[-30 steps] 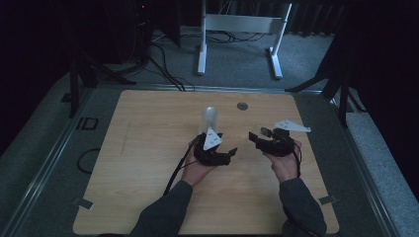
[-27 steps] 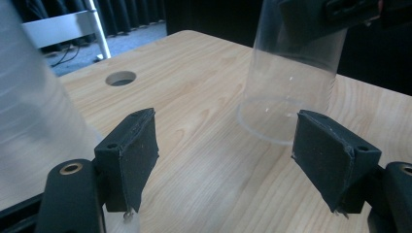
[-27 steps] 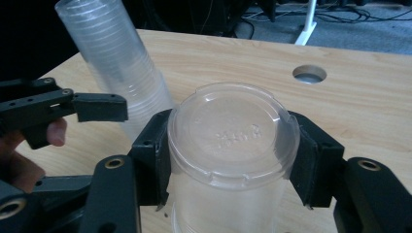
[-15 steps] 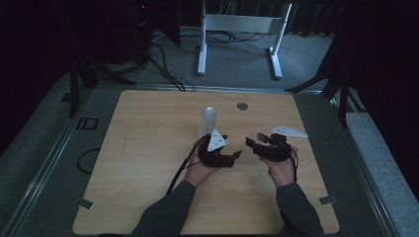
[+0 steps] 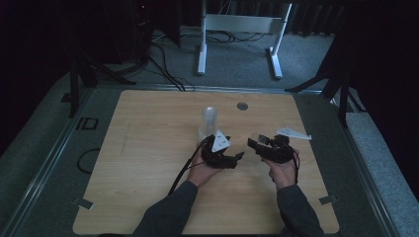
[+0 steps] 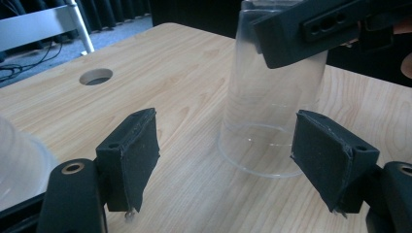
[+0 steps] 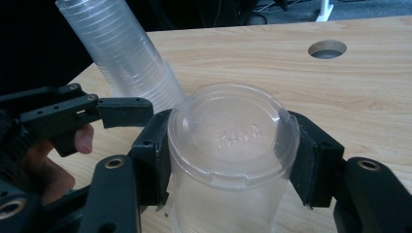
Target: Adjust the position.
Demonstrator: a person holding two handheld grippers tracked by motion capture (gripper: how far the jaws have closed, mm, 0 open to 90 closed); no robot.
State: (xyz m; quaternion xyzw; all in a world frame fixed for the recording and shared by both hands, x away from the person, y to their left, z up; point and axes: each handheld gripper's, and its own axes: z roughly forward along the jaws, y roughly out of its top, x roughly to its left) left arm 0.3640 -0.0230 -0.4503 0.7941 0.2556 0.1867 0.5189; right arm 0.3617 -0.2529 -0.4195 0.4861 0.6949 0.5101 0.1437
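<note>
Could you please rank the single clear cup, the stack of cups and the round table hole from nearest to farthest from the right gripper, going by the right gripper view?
1. Clear cup: between the right gripper fingers.
2. Stack of cups: behind, upper left.
3. Table hole: far, upper right.

The clear cup [image 6: 272, 116] is cut off at twelve o'clock. A gripper's fingers [image 6: 311, 29] hide its upper side. The cup stack [image 7: 126, 58] runs past the top edge.

Cup base [image 7: 233, 133]: raised moulded marking at centre of the clear plastic bottom, seen in the right gripper view; characters too faint and blurred to read.
Cup stack [image 7: 124, 58]: no print visible.
Worktop [image 5: 148, 148]: plain wood grain, no label or number.
Readable text overall: none legible in any view.
</note>
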